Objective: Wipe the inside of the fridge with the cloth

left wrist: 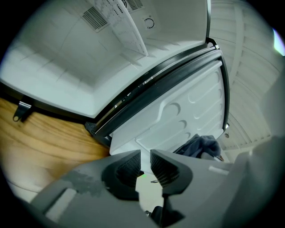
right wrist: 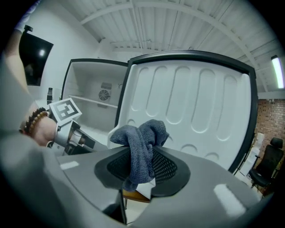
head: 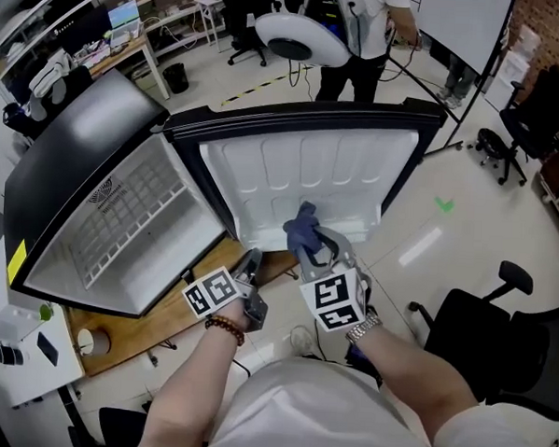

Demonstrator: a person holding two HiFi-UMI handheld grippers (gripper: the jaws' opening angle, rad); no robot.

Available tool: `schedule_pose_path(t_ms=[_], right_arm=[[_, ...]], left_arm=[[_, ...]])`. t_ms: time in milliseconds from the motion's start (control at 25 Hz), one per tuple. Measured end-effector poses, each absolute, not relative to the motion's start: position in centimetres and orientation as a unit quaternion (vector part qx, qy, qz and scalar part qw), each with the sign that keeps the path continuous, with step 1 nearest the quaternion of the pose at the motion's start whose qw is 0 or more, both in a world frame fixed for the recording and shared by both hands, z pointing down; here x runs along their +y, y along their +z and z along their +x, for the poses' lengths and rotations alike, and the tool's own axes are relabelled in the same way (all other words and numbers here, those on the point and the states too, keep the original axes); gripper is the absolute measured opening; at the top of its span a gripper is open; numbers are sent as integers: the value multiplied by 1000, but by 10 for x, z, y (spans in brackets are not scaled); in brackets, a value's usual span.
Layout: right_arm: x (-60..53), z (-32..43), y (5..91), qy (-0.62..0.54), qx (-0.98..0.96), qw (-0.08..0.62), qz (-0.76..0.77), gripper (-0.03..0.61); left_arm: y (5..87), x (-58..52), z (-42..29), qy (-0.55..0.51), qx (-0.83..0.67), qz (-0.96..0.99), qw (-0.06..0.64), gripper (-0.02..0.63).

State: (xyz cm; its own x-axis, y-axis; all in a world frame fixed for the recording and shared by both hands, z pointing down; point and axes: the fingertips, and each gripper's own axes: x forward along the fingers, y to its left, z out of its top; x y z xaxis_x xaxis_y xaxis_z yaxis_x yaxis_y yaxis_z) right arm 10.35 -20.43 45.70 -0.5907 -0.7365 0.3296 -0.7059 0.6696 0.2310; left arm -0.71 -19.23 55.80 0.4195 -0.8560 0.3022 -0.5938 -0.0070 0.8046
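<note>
The right claw (head: 317, 252) is clamped on a bunched blue-grey cloth (head: 303, 228). The cloth's loose wad sticks out past the tips, so soft fabric rather than plastic would meet any surface first. It hangs at the centre of the head view, just in front of the white ribbed liner of the open door (head: 311, 163); I cannot tell whether cloth and liner touch. The left claw (head: 250, 263), just lower left of it, has its jaws a narrow gap apart with nothing between them, probably free to steady the door. The fridge (head: 68, 151) cavity opens at the left of the frame, and its wire shelf (head: 135, 210) divides the room inside. The door's raised rim and the hinge corner would bound any strokes. The fridge lies on a wooden tabletop (head: 153, 325).
</note>
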Motion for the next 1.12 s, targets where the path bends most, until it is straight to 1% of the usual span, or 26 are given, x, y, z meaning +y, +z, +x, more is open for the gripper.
schedule_pose_path(t_ms=[400, 600, 760, 1120], right_arm=[[-186, 16, 468, -37, -924, 203, 323, 112], [-190, -8, 489, -22, -925, 224, 305, 112], [-197, -7, 516, 17, -918, 254, 304, 112], [-212, 28, 531, 52, -897, 271, 346, 112]], left_arm=[[560, -157, -43, -124, -540, 693, 462, 57], [557, -143, -57, -117, -547, 693, 455, 57], [557, -137, -64, -110, -551, 694, 450, 57], [562, -144, -56, -100, -539, 703, 453, 57]])
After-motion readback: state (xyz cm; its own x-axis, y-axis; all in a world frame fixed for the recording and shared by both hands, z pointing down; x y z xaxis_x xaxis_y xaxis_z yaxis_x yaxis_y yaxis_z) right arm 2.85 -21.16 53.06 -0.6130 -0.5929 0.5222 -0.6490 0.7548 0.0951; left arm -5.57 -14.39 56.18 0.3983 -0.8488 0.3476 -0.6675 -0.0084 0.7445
